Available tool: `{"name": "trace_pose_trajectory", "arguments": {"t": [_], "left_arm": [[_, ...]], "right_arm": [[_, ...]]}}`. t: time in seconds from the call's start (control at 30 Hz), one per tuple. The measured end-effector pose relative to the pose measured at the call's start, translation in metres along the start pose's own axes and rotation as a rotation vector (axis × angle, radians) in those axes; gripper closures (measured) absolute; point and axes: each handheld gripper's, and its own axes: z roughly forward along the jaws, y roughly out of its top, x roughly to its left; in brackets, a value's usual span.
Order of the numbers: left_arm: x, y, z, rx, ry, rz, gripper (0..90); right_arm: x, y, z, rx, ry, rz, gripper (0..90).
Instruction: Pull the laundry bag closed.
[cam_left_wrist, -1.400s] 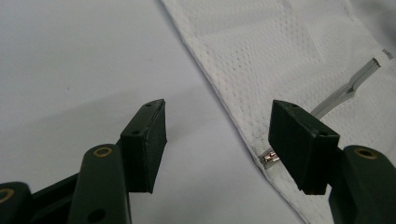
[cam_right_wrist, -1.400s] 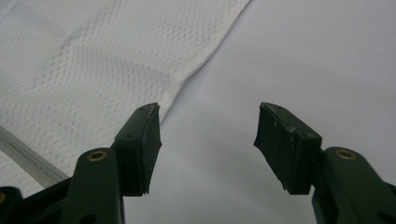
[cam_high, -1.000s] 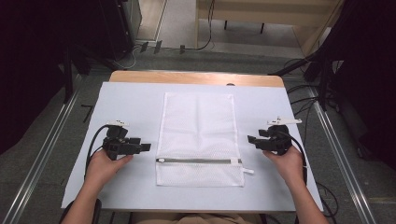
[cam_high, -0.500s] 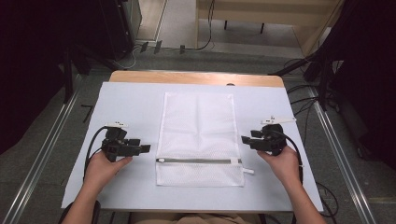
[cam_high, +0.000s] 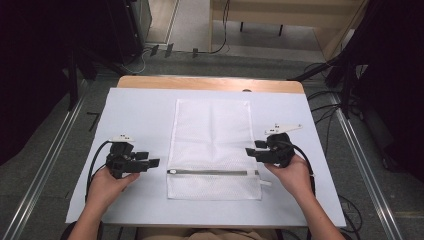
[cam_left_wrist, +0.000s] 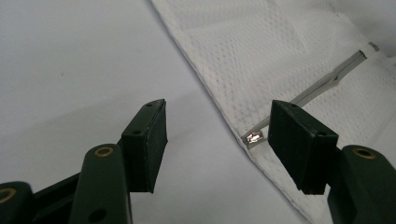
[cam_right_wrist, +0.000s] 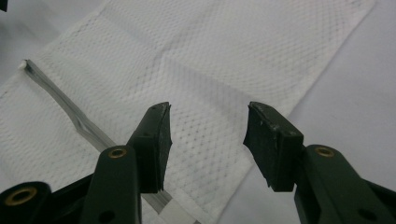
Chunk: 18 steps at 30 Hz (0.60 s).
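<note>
Lying flat, white mesh bag (cam_high: 212, 145), grey zipper (cam_high: 212, 172) seemingly closed; both tools apart, empty.

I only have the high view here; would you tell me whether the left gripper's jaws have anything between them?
Observer: No. In the left gripper view the left gripper has its jaws apart, with only the white table cover between them.
Operator: Where is the zipper's end from there?
Observer: The metal zipper pull lies at the mesh laundry bag edge, just inside the right-hand jaw.
Operator: And the right gripper?
Observer: The right gripper hangs over the bag's mesh, its jaws apart though they have just been closing, gripping nothing; the grey zipper runs under its left-hand jaw.
</note>
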Motion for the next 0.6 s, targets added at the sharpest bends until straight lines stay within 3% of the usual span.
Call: {"name": "trace_pose_trajectory", "arguments": {"t": [0.27, 0.6], "left_arm": [[-0.002, -0.004, -0.002, -0.003, -0.004, -0.010, 38.2], [-0.004, -0.008, -0.001, -0.012, -0.003, 0.009, 38.8]], "right_arm": [[0.015, 0.006, 0.008, 0.013, 0.027, -0.012, 51.5], [0.034, 0.010, 0.018, 0.026, 0.072, -0.055, 52.6]]}}
